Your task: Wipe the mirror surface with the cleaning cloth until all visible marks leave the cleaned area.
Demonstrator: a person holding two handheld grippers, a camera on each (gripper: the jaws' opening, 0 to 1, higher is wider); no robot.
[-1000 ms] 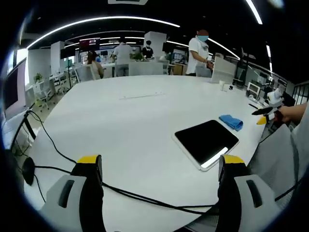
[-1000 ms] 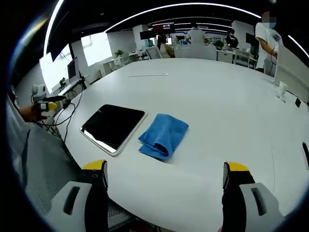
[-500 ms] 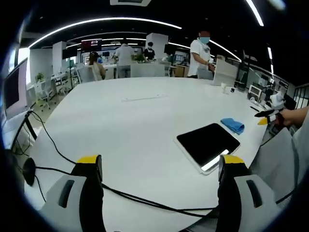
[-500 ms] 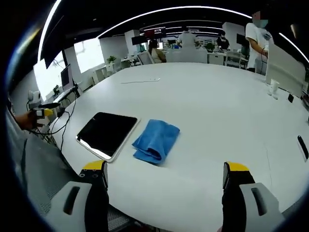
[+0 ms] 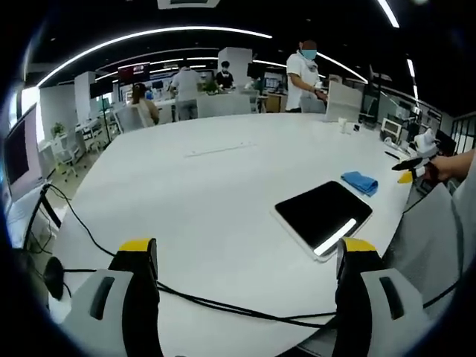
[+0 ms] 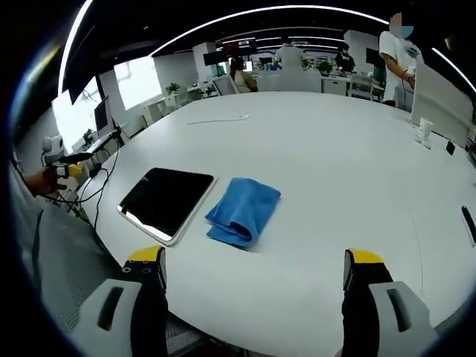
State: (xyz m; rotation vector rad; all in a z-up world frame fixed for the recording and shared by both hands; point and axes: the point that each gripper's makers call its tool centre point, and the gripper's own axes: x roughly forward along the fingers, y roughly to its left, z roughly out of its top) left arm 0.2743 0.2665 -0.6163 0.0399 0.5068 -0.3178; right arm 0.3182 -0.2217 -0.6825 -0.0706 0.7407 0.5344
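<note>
1 black cable before mirror

Dark rectangular mirror lying flat near table edge, crumpled blue cleaning cloth just beside it, apparently apart

In the left gripper view the blue cloth is too small to show its folds. Marks on the dark mirror cannot be made out. The counter runs out past the right edge.

Grey claw bodies with black inner faces. Yellow caps on black tips. Same on the other claw; grey clothing alongside.
</note>
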